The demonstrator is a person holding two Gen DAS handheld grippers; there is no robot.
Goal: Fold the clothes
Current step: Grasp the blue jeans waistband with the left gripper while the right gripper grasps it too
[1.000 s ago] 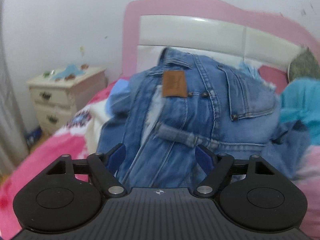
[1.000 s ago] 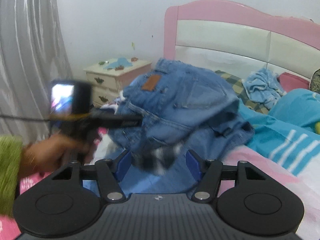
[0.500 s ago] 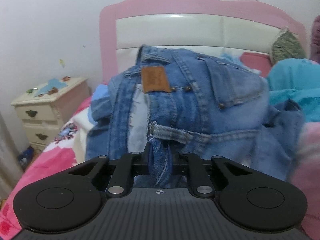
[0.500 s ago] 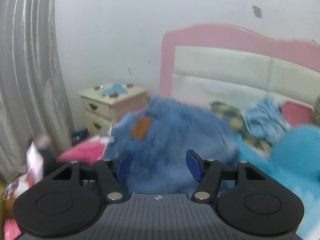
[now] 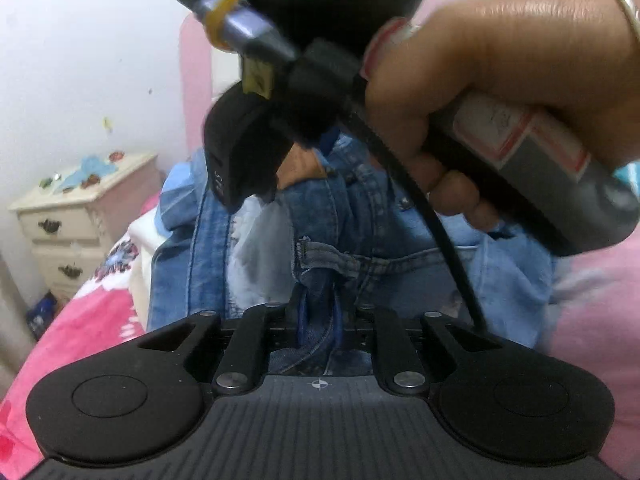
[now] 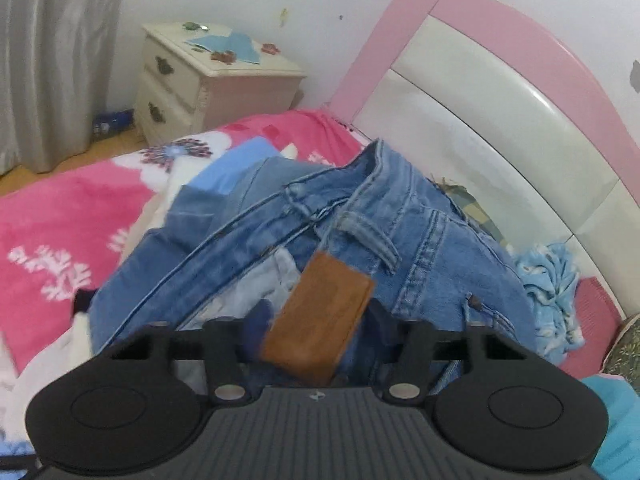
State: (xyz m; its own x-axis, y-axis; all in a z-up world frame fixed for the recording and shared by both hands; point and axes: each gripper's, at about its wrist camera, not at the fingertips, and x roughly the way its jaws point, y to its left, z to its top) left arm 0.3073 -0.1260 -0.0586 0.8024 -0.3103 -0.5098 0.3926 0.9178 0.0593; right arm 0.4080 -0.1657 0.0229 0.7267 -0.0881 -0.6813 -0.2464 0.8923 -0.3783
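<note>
2 grippers: both work on 1 pair of jeans (image 6: 404, 236), which lies heaped on the bed (image 6: 68, 204) near the pink headboard (image 6: 496, 40).
Jeans: thick denim, soft but heavy for cloth; it likely drapes and sags when lifted, and is not slippery or fragile.
Where to hold: the waistband by the brown leather patch (image 6: 320, 320) looks best, since seams and belt loops there are doubled and firm.
Left gripper (image 5: 318, 320): jaws drawn close together, clamped on a fold of denim just below a belt loop.
Right gripper (image 6: 316, 340): jaws sit either side of the patch and waistband, denim between them; the tips are hidden, so I cannot tell if they are pinching.
Right hand (image 5: 500, 80): wraps the right tool's handle, above the jeans in the left view.
Nightstand (image 6: 200, 76): stands beside the bed, well apart.
</note>
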